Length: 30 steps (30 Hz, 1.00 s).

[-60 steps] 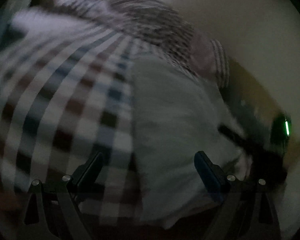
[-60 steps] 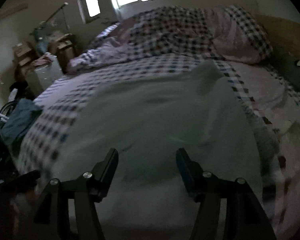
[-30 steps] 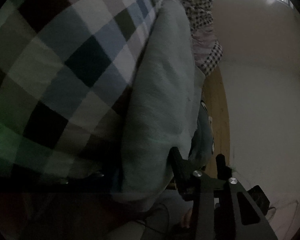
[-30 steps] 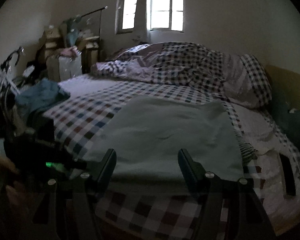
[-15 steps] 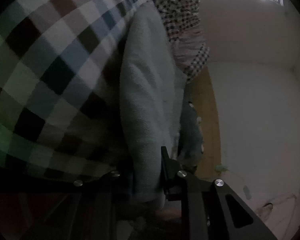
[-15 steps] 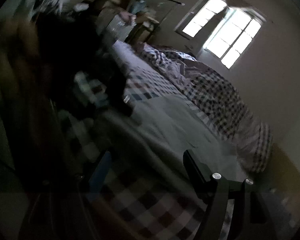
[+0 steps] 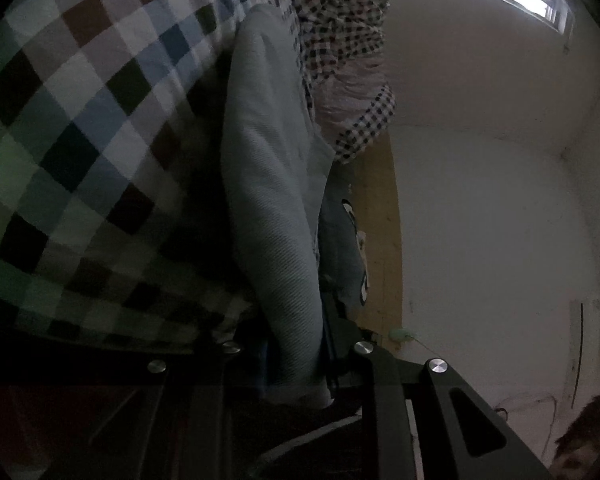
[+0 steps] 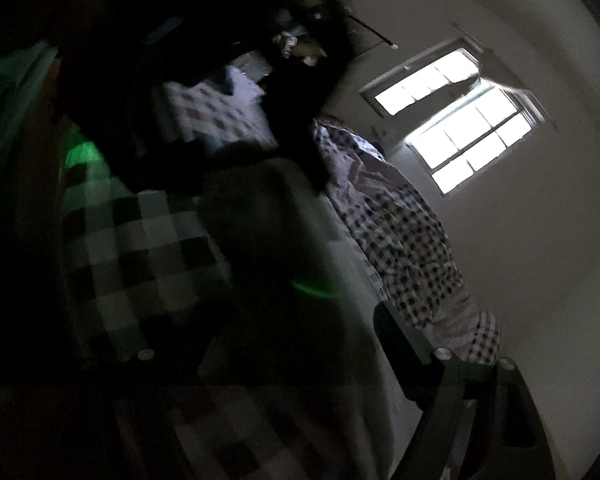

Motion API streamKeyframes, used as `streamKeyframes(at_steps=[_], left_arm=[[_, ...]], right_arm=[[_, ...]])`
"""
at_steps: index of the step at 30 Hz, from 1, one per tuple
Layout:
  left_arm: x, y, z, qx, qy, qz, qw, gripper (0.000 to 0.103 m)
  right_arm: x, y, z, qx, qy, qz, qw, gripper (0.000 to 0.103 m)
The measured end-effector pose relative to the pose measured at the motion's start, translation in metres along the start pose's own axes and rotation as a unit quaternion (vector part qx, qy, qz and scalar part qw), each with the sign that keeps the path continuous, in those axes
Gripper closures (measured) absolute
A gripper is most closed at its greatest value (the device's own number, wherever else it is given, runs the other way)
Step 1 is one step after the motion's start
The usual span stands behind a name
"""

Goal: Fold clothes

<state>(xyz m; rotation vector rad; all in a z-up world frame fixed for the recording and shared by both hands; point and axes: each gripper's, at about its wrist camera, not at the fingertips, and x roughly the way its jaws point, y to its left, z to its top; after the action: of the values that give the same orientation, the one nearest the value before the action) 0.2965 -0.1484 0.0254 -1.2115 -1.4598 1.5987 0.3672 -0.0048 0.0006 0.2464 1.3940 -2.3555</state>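
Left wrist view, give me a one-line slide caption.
Left tool shut on the edge of a pale green garment lying on a checked bedsheet.

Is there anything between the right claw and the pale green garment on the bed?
Nothing visible blocks it. The right claw is opening, empty, with the garment just ahead of it on the checked sheet. The view is dark and blurred. The left claw already pinches the garment's edge.

The checked bed (image 7: 100, 120) is blocking the left side; open air is lying rightward toward the wall (image 7: 480, 220).
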Motion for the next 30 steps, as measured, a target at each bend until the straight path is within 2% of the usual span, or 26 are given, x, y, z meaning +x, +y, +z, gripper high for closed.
streamKeyframes(at_steps=[6, 8, 9, 10, 11, 12, 13, 14, 15, 16, 17, 18, 21, 24, 27, 30], left_arm=[[-0.004, -0.004, 0.006, -0.005, 0.003, -0.001, 1.0000, 0.083], [-0.006, -0.008, 0.002, -0.008, 0.005, 0.003, 0.9999, 0.083], [-0.005, -0.011, 0.001, -0.008, 0.007, 0.007, 0.9999, 0.083], [-0.006, -0.013, 0.002, -0.007, 0.008, 0.012, 0.9999, 0.083], [-0.007, -0.014, 0.004, -0.007, 0.010, 0.017, 0.9998, 0.083], [-0.007, -0.016, 0.006, -0.007, 0.011, 0.022, 0.9997, 0.082], [-0.006, -0.018, 0.010, -0.008, 0.012, 0.025, 0.9996, 0.081], [-0.004, -0.020, 0.014, -0.008, 0.013, 0.024, 0.9996, 0.075], [0.000, -0.024, 0.018, -0.003, 0.014, 0.021, 0.9997, 0.060], [0.003, -0.027, 0.020, 0.007, 0.010, 0.023, 0.9997, 0.050], [0.005, -0.030, 0.021, 0.018, 0.002, 0.029, 0.9994, 0.032], [0.002, -0.032, 0.025, 0.027, -0.009, 0.042, 0.9987, 0.025], [-0.001, -0.033, 0.043, 0.038, -0.028, 0.078, 0.9959, 0.025], [0.015, -0.034, 0.064, 0.047, -0.027, 0.092, 0.9942, 0.025], [0.043, -0.039, 0.085, 0.077, -0.010, 0.100, 0.9919, 0.025], [0.081, -0.047, 0.104, 0.123, 0.029, 0.121, 0.9846, 0.026]], right_arm=[[0.029, 0.004, 0.007, -0.013, -0.009, -0.017, 1.000, 0.018], [0.041, 0.000, 0.008, -0.008, 0.000, -0.025, 1.000, 0.021], [0.047, -0.003, 0.009, -0.003, 0.004, -0.028, 1.000, 0.029], [0.053, -0.006, 0.010, 0.004, 0.009, -0.034, 0.999, 0.044], [0.058, -0.010, 0.011, 0.011, 0.015, -0.043, 0.999, 0.055], [0.062, -0.016, 0.012, 0.024, 0.019, -0.033, 0.999, 0.067], [0.065, -0.022, 0.013, 0.038, 0.021, -0.018, 0.999, 0.072], [0.066, -0.028, 0.014, 0.053, 0.021, -0.006, 0.998, 0.074], [0.067, -0.034, 0.014, 0.068, 0.021, 0.005, 0.997, 0.074], [0.067, -0.041, 0.015, 0.082, 0.022, 0.016, 0.996, 0.075], [0.068, -0.047, 0.014, 0.097, 0.021, 0.024, 0.995, 0.075], [0.069, -0.054, 0.014, 0.111, 0.020, 0.030, 0.993, 0.075], [0.071, -0.074, 0.013, 0.152, 0.018, 0.048, 0.987, 0.076], [0.073, -0.086, 0.015, 0.176, 0.014, 0.054, 0.983, 0.076], [0.076, -0.092, 0.014, 0.192, 0.012, 0.063, 0.979, 0.076], [0.080, -0.095, 0.015, 0.203, 0.013, 0.074, 0.976, 0.076]])
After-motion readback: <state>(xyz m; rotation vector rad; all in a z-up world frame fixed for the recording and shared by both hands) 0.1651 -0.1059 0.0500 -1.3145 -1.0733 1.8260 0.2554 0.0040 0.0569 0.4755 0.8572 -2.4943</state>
